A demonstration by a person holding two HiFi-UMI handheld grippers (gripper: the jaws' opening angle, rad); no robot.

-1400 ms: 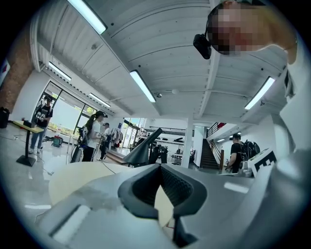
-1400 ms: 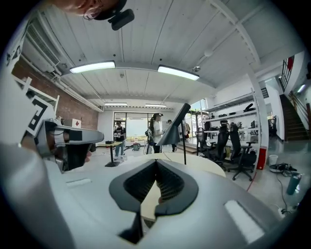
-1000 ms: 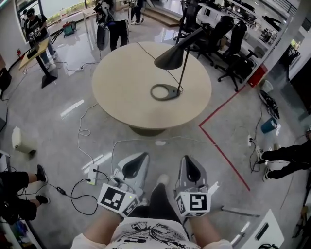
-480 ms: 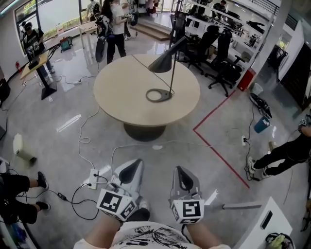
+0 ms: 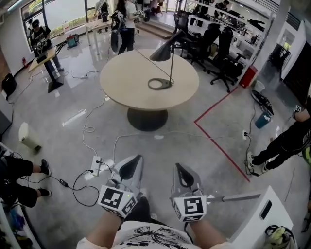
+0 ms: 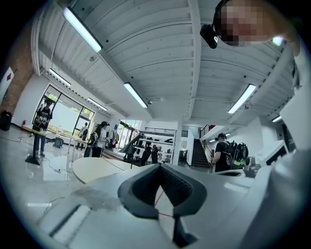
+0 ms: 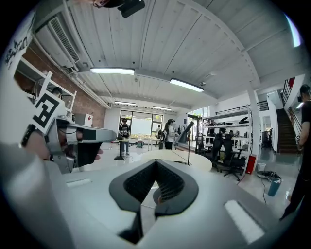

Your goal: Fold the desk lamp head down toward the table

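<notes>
Cables (image 5: 86,129) near table (image 5: 121,80) with lamp (image 5: 161,53)

An open-plan office, half lab: swivel chairs (image 5: 218,41) and desks (image 5: 228,14) at one o'clock, a round worktop (image 5: 126,80) at twelve, cables (image 5: 86,129) (and red tape (image 5: 221,151)) across polished floor (image 5: 184,146).

Bench (image 5: 126,82) top beige, pedestal dark grey. Desk lamp (image 5: 160,53) black. Floor (image 5: 48,121) pale grey, red tape line (image 5: 221,151). Left claw (image 5: 132,166), right claw (image 5: 181,174): grey, black-and-white marker cubes.
</notes>
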